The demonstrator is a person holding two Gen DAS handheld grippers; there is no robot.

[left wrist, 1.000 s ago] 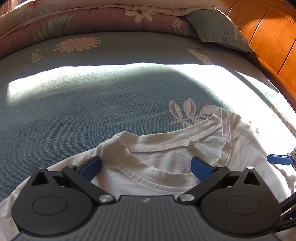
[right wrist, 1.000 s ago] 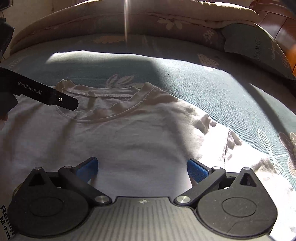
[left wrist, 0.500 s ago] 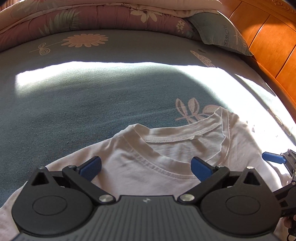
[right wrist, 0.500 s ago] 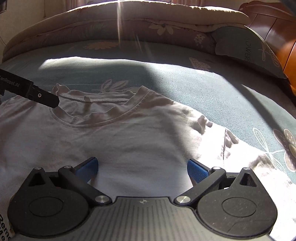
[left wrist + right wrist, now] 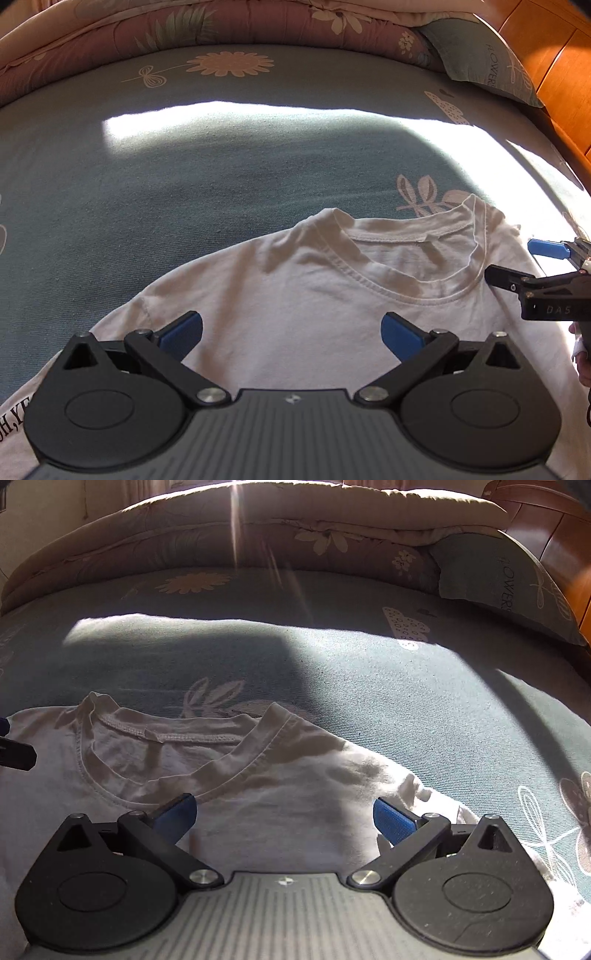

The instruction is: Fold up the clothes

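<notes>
Tongs are both wide open and hold nothing: the left gripper (image 5: pixel 291 328) and the right gripper (image 5: pixel 284 815) have pulled back a bit from the round collar (image 5: pixel 402 254). The white cotton T-shirt (image 5: pixel 295 295) lies flat on the blue-green flowered bedsheet (image 5: pixel 221 166), below the collar. It looks ready for the first fold.

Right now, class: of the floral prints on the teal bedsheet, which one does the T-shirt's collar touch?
The pale leaf sprig, just beyond the white T-shirt collar. The daisy lies far off by the quilt.
</notes>
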